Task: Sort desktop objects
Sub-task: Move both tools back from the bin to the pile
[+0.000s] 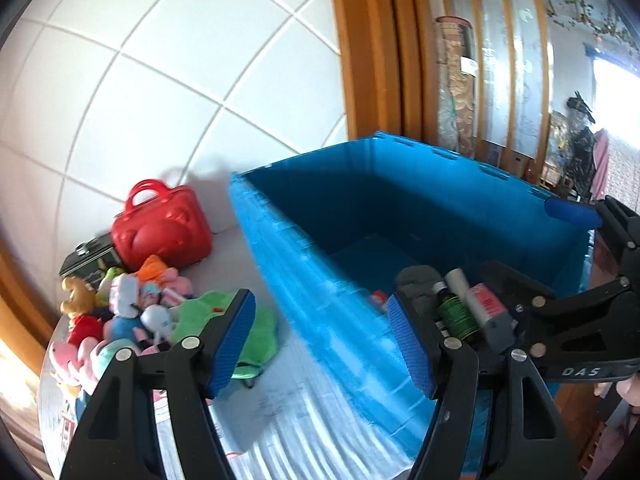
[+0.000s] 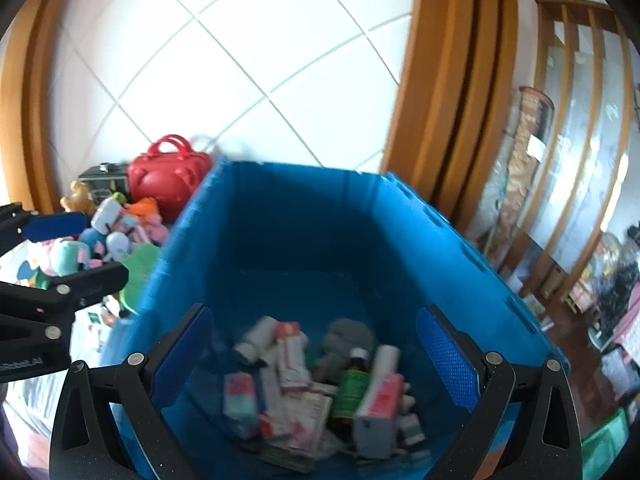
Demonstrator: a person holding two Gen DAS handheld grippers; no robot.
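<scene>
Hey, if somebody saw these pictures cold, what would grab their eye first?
The big blue plastic crate fills the middle, with boxes and bottles heaped at its near end. Left of it on the table sit a glossy red toy handbag and a pile of colourful plush toys.

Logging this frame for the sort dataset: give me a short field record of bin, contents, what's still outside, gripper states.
bin: blue crate, open top
contents: medicine boxes, green-label bottle, grey item, heaped at near end
unsorted: plush toy pile, beside crate
also outside: red case, dark tin, by tiled wall
left gripper: open, empty
right gripper: open, empty, over the crate
</scene>
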